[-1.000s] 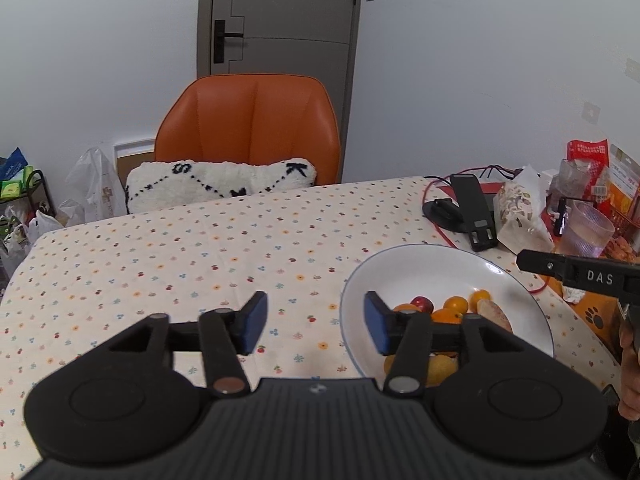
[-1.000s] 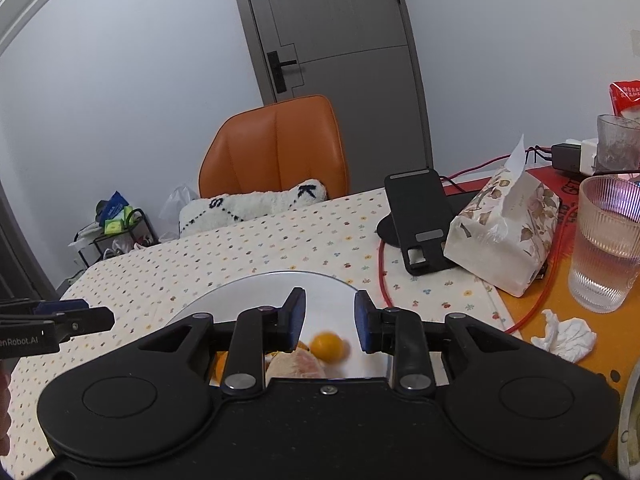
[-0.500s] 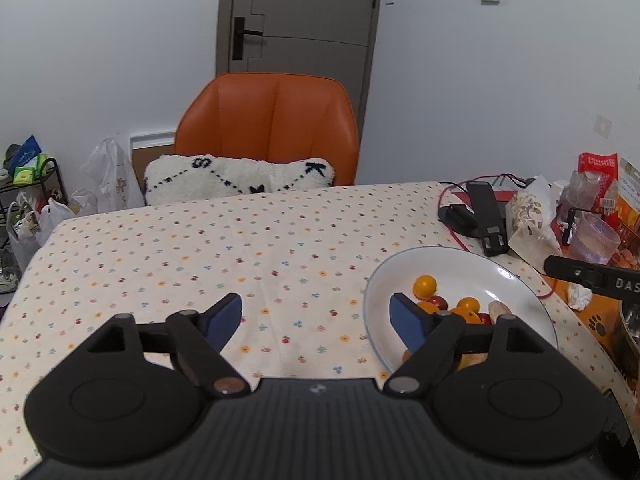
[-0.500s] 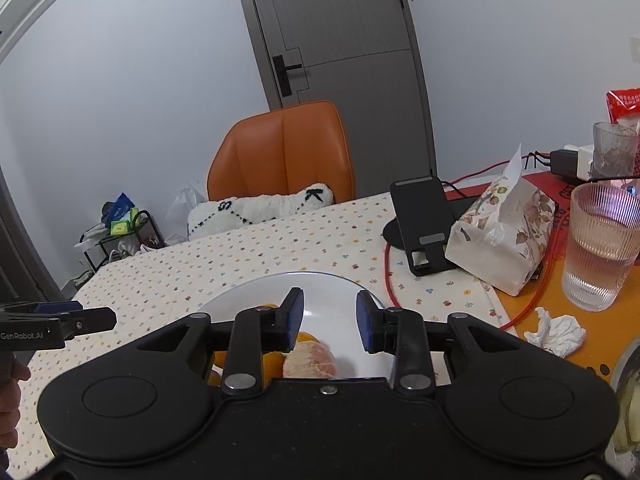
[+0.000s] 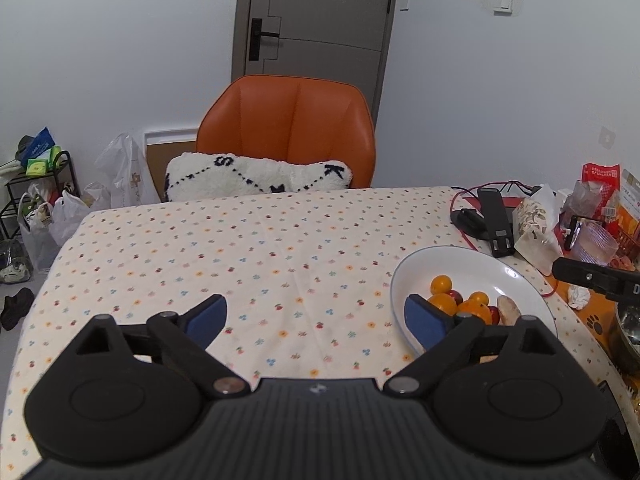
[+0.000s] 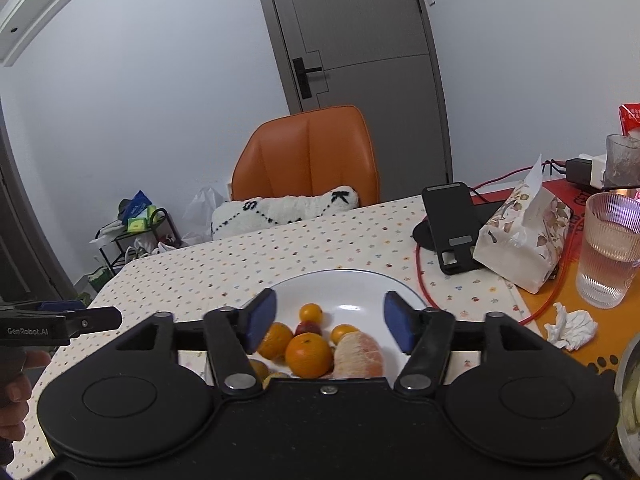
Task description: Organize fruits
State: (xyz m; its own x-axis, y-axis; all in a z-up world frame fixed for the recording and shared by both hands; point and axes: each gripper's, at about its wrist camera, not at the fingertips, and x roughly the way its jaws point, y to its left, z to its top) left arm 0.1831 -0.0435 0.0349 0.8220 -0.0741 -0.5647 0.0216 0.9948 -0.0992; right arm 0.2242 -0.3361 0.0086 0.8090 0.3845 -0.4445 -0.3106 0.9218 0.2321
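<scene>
Fruit [image 6: 310, 354] sits piled on a plate [image 6: 360, 284] near the bench's right edge. Right tool [image 6: 330, 320], open and empty, hovers directly over it; left tool [image 5: 316, 320], also open, hangs well left, farther away.

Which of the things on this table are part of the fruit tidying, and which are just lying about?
Part of the job:
- white plate
- oranges
- peeled citrus fruit
- small red fruit
- left hand-held gripper and right hand-held gripper, both open

Just lying about:
- tissue pack
- glass of water
- phone stand
- red cable
- crumpled tissue
- orange chair
</scene>
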